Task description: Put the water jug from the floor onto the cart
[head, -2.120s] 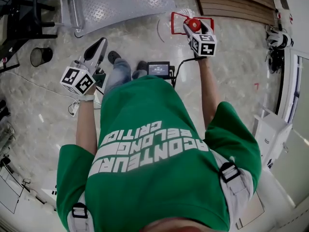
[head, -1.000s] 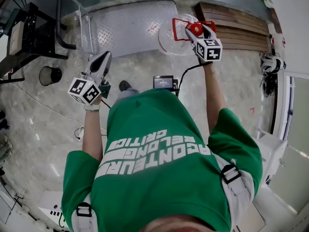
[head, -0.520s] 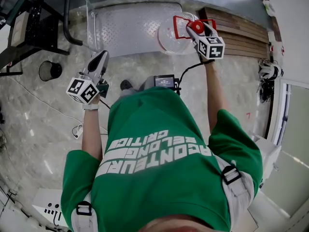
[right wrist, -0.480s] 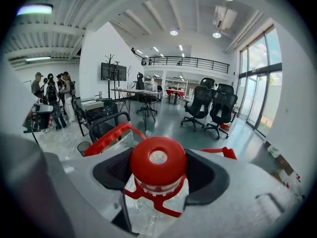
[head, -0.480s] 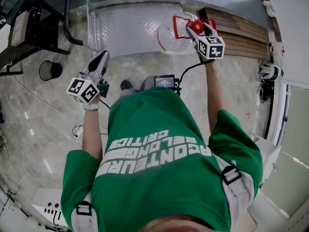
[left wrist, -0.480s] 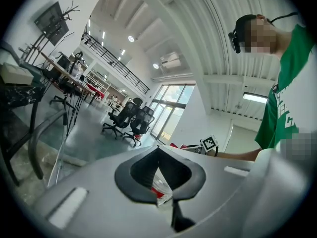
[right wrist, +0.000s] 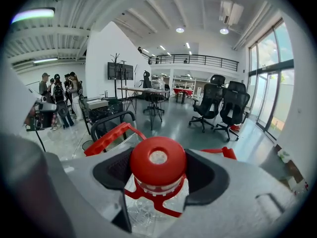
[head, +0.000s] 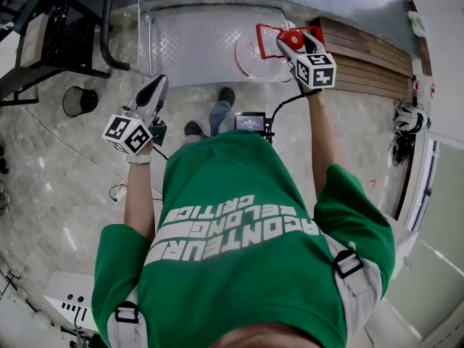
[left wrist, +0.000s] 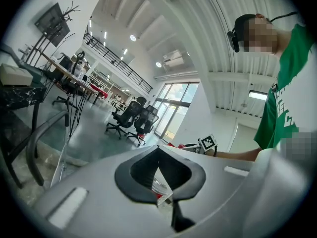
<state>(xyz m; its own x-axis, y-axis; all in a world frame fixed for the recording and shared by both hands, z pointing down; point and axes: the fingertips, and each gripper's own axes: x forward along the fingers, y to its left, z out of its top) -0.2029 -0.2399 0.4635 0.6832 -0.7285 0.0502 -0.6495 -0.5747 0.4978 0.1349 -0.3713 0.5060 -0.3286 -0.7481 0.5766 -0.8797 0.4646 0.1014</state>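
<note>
The clear water jug (head: 255, 51) with a red cap (head: 292, 38) and a red carry handle (head: 265, 28) hangs from my right gripper (head: 290, 42), which is shut on its neck just under the cap (right wrist: 158, 158). In the head view the jug overlaps the right end of the cart's diamond-plate deck (head: 196, 38); I cannot tell whether it touches the deck. The cart's black push handle (head: 110, 22) stands at the left end. My left gripper (head: 155, 91) is lower left, shut and empty, its pads (left wrist: 130, 182) meeting.
A wooden pallet (head: 370, 56) lies right of the cart. A black rack (head: 43, 38) and a small black bin (head: 78, 101) stand at the left. Cables (head: 116, 191) trail on the floor. Office chairs (right wrist: 218, 105) and several people (right wrist: 57, 103) are farther off.
The person has stepped closer to the cart, one foot now forward. The jug, still held by the right gripper, has come over the deck's right end. The left gripper stays shut.
</note>
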